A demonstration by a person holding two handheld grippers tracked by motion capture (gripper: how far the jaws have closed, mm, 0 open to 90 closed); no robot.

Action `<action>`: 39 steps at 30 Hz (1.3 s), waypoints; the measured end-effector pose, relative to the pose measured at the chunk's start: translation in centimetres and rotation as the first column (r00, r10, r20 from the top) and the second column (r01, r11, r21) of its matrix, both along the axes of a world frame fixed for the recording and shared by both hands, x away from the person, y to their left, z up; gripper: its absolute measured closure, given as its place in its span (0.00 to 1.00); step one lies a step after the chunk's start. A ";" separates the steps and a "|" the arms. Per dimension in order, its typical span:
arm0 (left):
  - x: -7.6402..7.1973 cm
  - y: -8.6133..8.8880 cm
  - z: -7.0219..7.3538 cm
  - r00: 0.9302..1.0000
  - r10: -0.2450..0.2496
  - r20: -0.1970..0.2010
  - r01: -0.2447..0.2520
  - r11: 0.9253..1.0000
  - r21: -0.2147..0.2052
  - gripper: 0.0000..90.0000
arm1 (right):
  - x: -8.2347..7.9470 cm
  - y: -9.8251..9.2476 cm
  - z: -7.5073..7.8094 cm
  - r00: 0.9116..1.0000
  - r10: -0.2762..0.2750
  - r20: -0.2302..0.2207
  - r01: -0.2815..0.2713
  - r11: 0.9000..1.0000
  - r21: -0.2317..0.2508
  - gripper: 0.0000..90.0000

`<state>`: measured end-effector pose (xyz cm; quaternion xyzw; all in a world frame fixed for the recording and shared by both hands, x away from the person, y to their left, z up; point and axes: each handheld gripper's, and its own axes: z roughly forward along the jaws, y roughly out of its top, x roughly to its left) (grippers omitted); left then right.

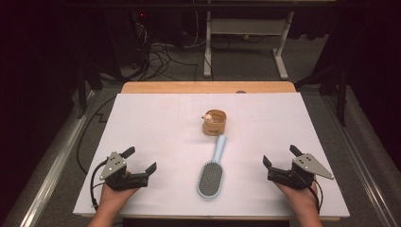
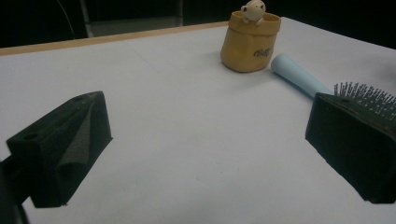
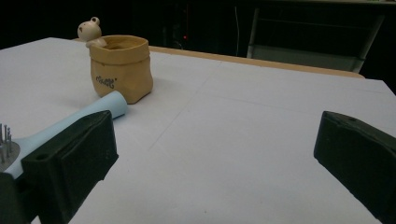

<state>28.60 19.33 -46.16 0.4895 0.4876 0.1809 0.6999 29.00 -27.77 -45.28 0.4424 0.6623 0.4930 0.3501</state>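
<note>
Resting on table (image 1: 156, 123): my left claw (image 1: 140, 161) and right claw (image 1: 280, 157), both wide open, empty; hairbrush (image 1: 212, 176) between them, pot (image 1: 214, 122) beyond

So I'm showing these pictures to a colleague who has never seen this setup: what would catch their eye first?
Probably the pale blue hairbrush, lying bristles up in the middle of the white table, handle toward the small tan pot with an animal figure on its rim. Next, the left gripper and right gripper, jaws open, flanking the brush near the front edge.
</note>
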 end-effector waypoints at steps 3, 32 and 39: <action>0.0 0.0 0.1 1.000 -0.001 0.002 0.001 1.000 -0.007 0.01 | 0.0 0.0 -0.1 1.000 -0.003 -0.004 0.003 1.000 -0.003 0.00; 0.0 0.1 0.2 0.999 0.016 0.032 -0.015 1.000 -0.023 0.00 | -0.2 0.2 0.1 1.000 -0.012 -0.012 0.011 1.000 -0.016 0.00; 0.2 0.5 0.5 0.996 0.049 0.077 -0.046 0.998 -0.034 0.00 | -0.2 0.5 0.0 1.000 0.013 -0.017 -0.014 0.999 -0.034 0.00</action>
